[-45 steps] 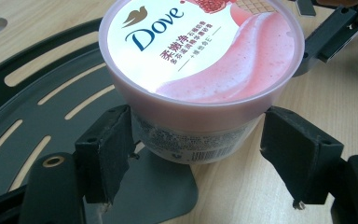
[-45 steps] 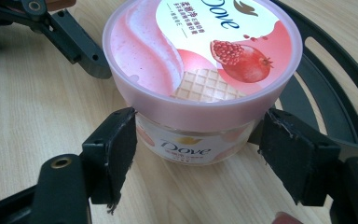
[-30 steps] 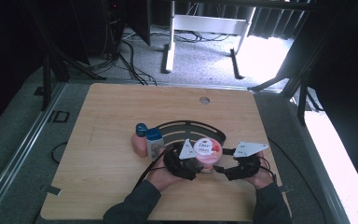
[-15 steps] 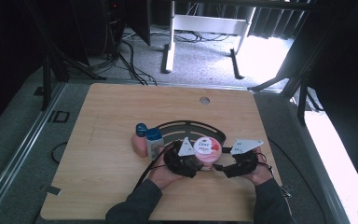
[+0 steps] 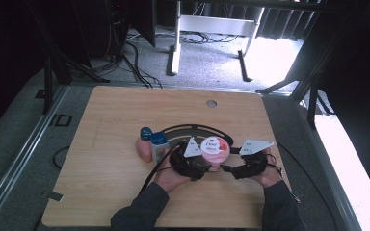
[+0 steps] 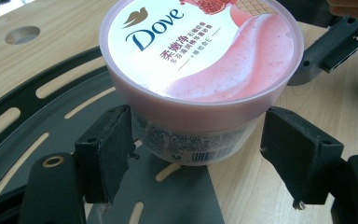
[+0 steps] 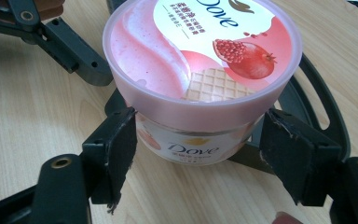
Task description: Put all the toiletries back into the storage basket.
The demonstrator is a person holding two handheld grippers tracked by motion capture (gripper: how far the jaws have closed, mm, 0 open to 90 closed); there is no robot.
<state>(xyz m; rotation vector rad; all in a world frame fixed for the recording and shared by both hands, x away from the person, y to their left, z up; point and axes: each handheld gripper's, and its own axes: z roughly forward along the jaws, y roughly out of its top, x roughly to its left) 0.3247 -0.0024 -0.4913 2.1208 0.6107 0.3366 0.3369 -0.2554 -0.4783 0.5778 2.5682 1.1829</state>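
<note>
Left gripper [image 5: 207,167]: black frame, grey three-cornered plate, black cable.
Right gripper [image 5: 227,169]: black, same plate on top.
Jaws: black rectangular pads, frayed edges, brass-ringed screw holes.
Sleeves [image 5: 139,211]: dark grey.

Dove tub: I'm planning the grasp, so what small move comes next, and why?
Probably close the left gripper on the Dove tub: its fingers flank the tub's base with gaps on both sides. The right gripper straddles it too, also open.

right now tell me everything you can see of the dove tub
The Dove tub is a round pink plastic tub with a wide lid printed with a pomegranate, wafer and pink cream. It stands upright, lid on, partly on a black slotted plate on the wooden table. The left tool and right tool each flank its base, jaws spread.
</note>
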